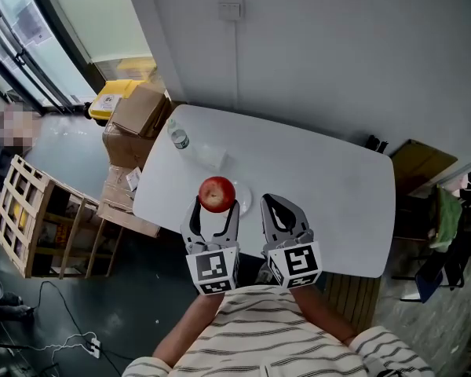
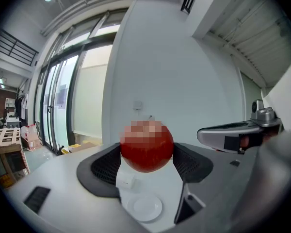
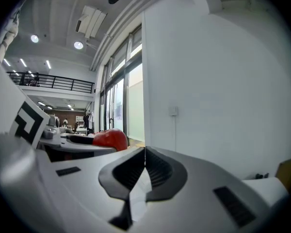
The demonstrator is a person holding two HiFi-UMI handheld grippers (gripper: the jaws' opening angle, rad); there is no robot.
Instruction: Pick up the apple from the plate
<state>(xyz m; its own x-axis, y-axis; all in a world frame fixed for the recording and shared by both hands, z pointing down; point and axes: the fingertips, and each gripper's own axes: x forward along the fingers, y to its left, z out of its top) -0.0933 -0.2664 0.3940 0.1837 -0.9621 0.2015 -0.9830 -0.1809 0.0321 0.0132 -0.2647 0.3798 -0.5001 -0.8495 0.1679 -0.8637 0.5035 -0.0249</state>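
Observation:
A red apple (image 1: pixel 217 193) is held in the air above the white table (image 1: pixel 330 187), with my left gripper (image 1: pixel 214 207) shut on it. In the left gripper view the apple (image 2: pixel 146 147) sits squeezed between the two dark pads, and the small white plate (image 2: pixel 144 207) lies bare on the table below it. From the head view only the plate's rim (image 1: pixel 245 199) shows beside the apple. My right gripper (image 1: pixel 282 214) hovers to the right of the left one, shut with nothing in it; its jaws (image 3: pixel 144 171) touch at the tips. The apple (image 3: pixel 110 139) shows at its left.
A clear plastic bottle (image 1: pixel 178 137) and a clear cup (image 1: pixel 210 157) stand on the table's far left part. Cardboard boxes (image 1: pixel 137 115) and a wooden crate (image 1: pixel 39 218) stand on the floor at the left. A chair with clothes (image 1: pixel 447 226) is at the right.

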